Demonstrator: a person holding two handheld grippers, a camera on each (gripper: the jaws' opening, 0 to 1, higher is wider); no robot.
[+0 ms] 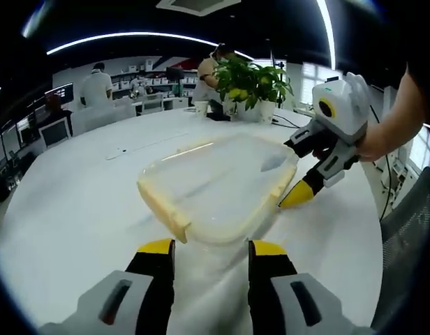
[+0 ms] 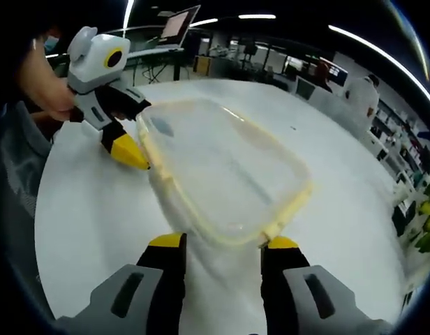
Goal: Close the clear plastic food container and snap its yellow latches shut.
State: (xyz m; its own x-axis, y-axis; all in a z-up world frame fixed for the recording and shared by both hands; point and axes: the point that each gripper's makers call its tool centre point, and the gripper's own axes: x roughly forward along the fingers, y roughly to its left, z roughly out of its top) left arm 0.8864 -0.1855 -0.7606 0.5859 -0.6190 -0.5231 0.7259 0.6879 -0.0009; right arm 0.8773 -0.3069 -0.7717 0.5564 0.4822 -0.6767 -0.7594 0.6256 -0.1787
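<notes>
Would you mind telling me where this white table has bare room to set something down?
The round white table is bare left of the clear plastic container with yellow latches, out to its edge. It is crowded at the far side by potted plants.

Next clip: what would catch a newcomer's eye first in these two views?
The clear food container with its yellow latches sits mid-table on the white round table, directly ahead of both grippers. In the left gripper view the right gripper points its yellow tips at the container's edge, and the left gripper is open just short of the near rim. A leafy potted plant stands at the table's far side.
</notes>
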